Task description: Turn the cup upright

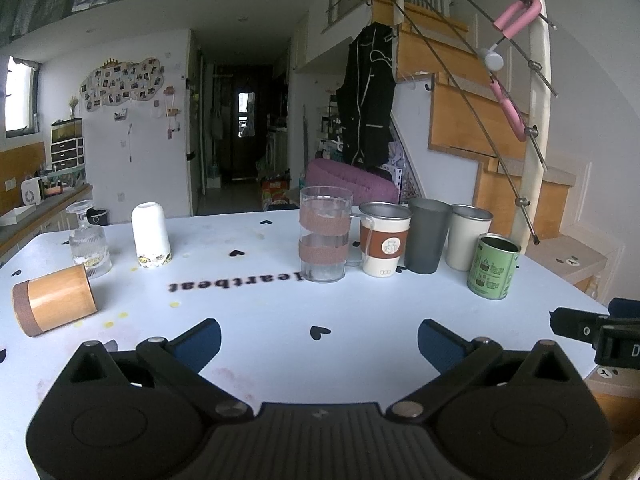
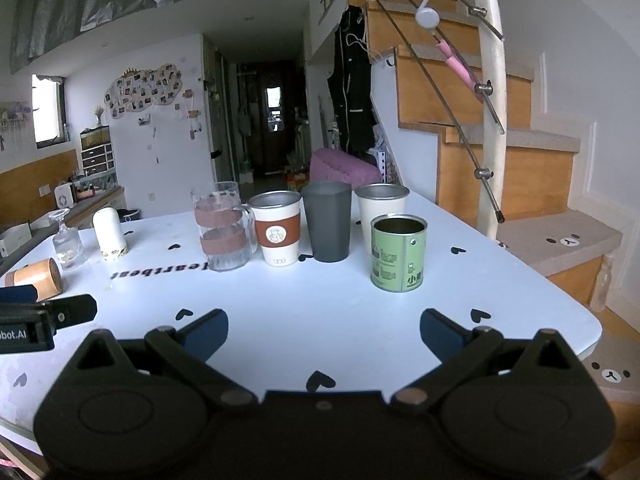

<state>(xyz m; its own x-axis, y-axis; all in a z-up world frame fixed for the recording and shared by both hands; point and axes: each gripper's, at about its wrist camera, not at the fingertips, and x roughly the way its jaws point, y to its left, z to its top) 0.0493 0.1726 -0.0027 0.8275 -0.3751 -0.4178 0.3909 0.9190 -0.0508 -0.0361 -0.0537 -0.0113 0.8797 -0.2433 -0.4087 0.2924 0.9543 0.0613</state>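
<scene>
A wooden cup lies on its side at the table's left; it also shows in the right wrist view. A white cup and a glass goblet stand upside down behind it. My left gripper is open and empty, low over the table, right of the wooden cup. My right gripper is open and empty over the table's near right part. Upright stand a glass mug, a brown-sleeved cup, a grey tumbler, a white tumbler and a green can.
The white table carries black heart marks and lettering. Its right edge drops off beside a wooden staircase with a white post and wire railing. A counter runs along the left wall.
</scene>
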